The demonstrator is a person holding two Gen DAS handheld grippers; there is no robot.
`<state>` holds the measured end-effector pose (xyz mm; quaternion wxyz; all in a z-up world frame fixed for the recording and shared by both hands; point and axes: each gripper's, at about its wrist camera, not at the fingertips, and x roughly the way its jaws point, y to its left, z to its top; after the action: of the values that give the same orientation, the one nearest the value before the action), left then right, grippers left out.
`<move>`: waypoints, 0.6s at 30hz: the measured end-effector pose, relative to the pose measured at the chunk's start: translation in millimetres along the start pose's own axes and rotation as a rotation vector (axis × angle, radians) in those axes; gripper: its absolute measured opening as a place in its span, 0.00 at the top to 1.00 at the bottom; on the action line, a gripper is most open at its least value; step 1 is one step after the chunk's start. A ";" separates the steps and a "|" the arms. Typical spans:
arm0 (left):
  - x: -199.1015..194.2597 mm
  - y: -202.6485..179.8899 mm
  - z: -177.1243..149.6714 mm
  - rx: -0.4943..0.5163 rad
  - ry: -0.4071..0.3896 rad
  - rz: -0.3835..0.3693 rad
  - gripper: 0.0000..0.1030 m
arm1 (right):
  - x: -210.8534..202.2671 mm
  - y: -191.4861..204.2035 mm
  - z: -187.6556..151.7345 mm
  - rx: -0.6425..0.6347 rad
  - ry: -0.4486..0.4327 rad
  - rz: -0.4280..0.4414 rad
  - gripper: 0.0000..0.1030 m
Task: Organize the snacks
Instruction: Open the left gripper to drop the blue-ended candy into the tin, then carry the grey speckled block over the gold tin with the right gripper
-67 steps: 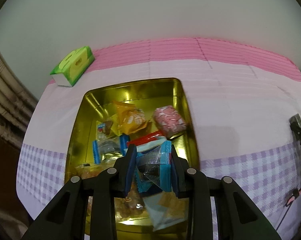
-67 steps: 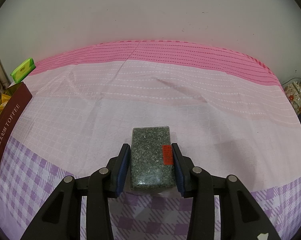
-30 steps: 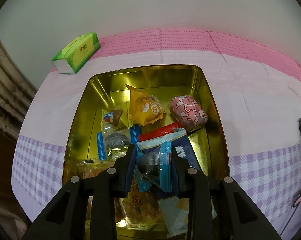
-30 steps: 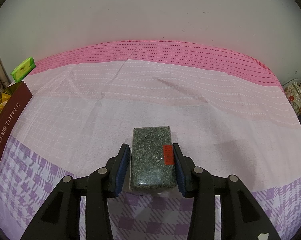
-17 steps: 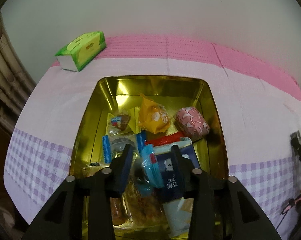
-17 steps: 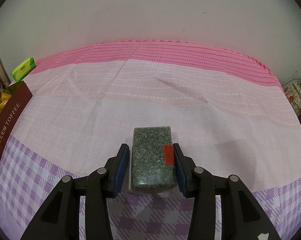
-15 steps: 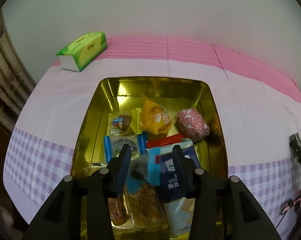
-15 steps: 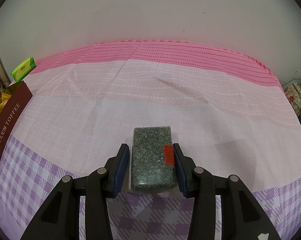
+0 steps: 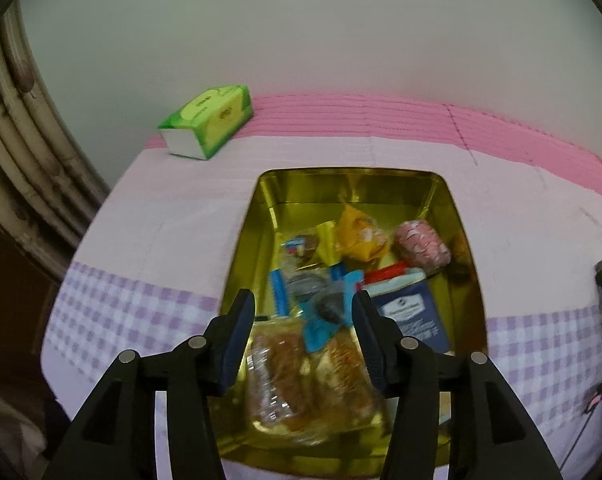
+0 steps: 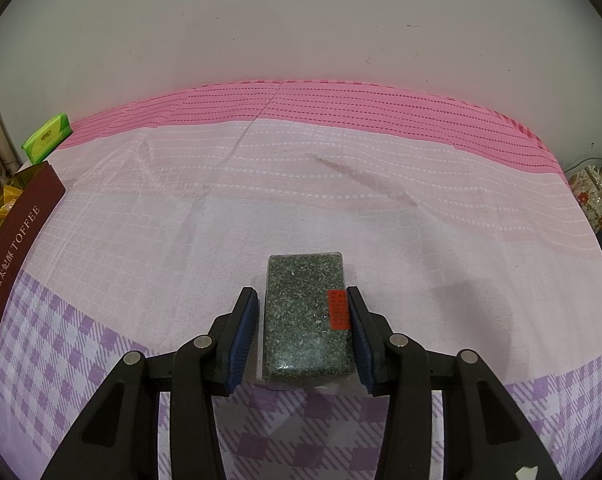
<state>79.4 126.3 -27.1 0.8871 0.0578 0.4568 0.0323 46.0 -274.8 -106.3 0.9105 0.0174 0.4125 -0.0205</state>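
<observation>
The left gripper [image 9: 303, 322] has let its blue packet [image 9: 328, 316] drop into the gold tin [image 9: 245, 240] and spread wide. The right gripper [image 10: 303, 334] straddles the dark block [image 10: 305, 320] on the cloth [image 10: 381, 208], seemingly unclenched; that snack remains.

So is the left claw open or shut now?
Open. The left claw has its fingers spread above the gold tin, with the blue-wrapped snack lying loose between them.
</observation>
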 end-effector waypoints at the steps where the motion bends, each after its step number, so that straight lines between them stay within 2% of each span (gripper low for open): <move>1: -2.5 2.2 -2.1 0.001 -0.003 0.008 0.49 | -0.1 -0.7 0.0 -0.001 0.000 -0.001 0.59; 15: -24.4 39.5 -24.0 -0.083 -0.026 0.048 0.41 | -0.2 -2.0 0.3 0.000 0.000 -0.006 0.59; 18: -23.9 44.1 -28.4 -0.094 -0.024 0.052 0.41 | -1.4 -1.0 -0.4 0.006 -0.002 -0.016 0.64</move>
<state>42.2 169.5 -18.4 0.8930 0.0284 0.4427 0.0760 44.8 -275.7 -105.5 0.9107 0.0168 0.4118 -0.0291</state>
